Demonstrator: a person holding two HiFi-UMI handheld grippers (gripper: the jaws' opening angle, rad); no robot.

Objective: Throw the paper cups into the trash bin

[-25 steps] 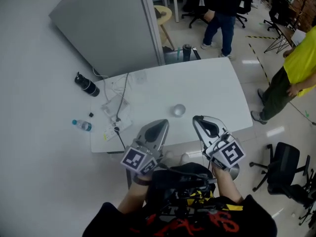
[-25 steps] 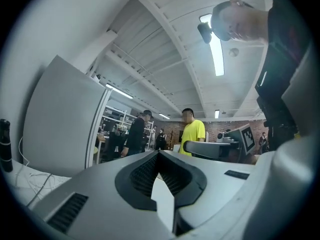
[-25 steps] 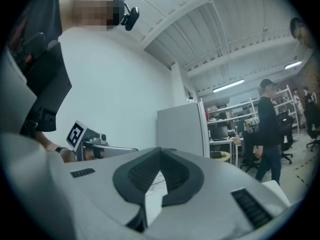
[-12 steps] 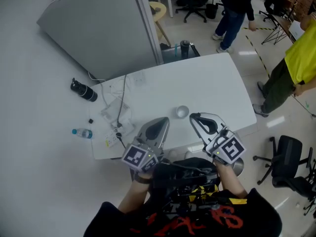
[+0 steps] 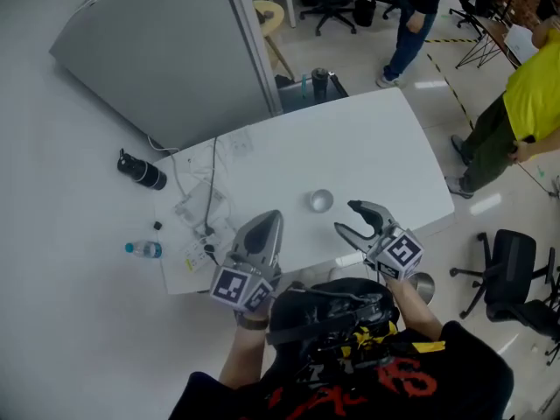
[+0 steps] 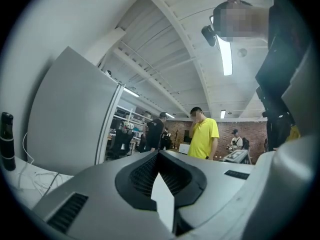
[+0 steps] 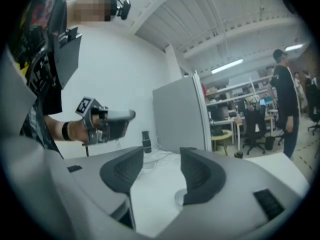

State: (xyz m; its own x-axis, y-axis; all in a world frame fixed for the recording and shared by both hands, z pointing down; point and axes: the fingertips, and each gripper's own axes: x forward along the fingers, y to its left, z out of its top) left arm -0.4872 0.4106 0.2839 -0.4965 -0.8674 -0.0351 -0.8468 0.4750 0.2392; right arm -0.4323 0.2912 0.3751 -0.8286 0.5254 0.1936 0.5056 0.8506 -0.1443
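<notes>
A paper cup (image 5: 320, 201) stands upright on the white table (image 5: 367, 160), near its front edge. My right gripper (image 5: 345, 218) is just right of the cup and close to it, not touching. Its jaws have just been opening and hold nothing. In the right gripper view the cup (image 7: 179, 198) peeks out past the right finger (image 7: 200, 176), ahead of my right gripper (image 7: 160, 170). My left gripper (image 5: 265, 223) is shut and empty at the table's front edge, left of the cup. It also shows in its own view (image 6: 162, 184) and in the right gripper view (image 7: 127, 115).
A round metal bin (image 5: 422, 287) stands on the floor under the table's near right corner. Cables and papers (image 5: 203, 210), a black bottle (image 5: 140, 171) and a water bottle (image 5: 144, 249) lie at the left. A grey partition (image 5: 166, 51), an office chair (image 5: 507, 269) and people (image 5: 525, 103) surround the table.
The right gripper's jaws have opened and it has dropped toward the table beside the cup. The left gripper has shifted a little left and down.
</notes>
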